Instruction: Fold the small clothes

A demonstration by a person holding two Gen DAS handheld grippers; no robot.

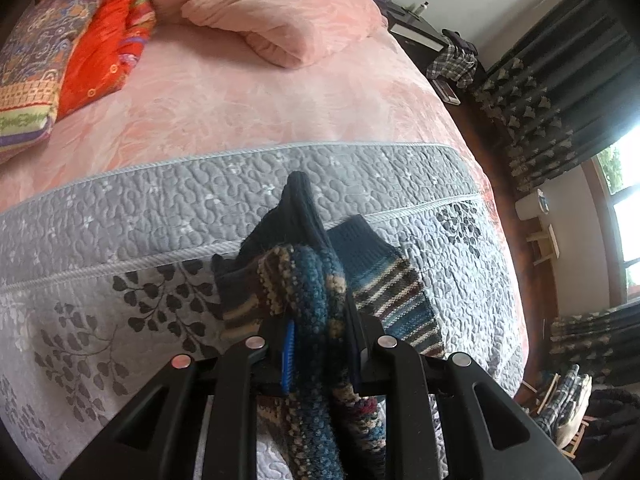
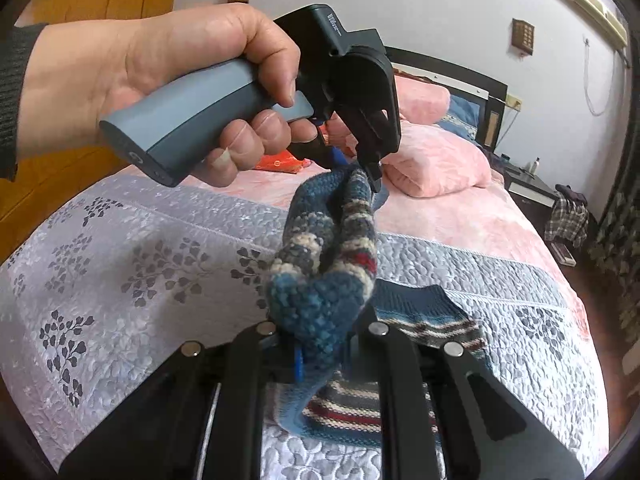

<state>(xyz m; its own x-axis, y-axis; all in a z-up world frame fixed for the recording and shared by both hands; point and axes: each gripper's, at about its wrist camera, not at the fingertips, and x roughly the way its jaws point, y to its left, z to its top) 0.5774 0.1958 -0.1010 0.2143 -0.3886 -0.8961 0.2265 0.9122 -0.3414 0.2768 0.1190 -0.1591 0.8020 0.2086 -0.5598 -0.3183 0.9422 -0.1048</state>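
Bedroom scene, grey quilted bedspread (image 2: 140,248) with dark leaf print covers the near end of the bed, pink blanket (image 1: 248,96) beyond it. Left of the bedspread's far edge, patterned and orange folded cloth (image 1: 80,52); pink pillow (image 1: 288,16) further back. A hand (image 2: 168,80) holds the left gripper (image 2: 362,168) above the bedspread, jaws clamped on one end of a striped knit sock (image 2: 324,264). Sock hangs lifted off the bedspread, stretched between both tools. Right gripper (image 2: 324,344) is clamped on the sock's other end. Second striped sock (image 2: 436,324) lies flat on the bedspread, just right of the held one. Dark curtain (image 1: 552,80) far right of the bed.
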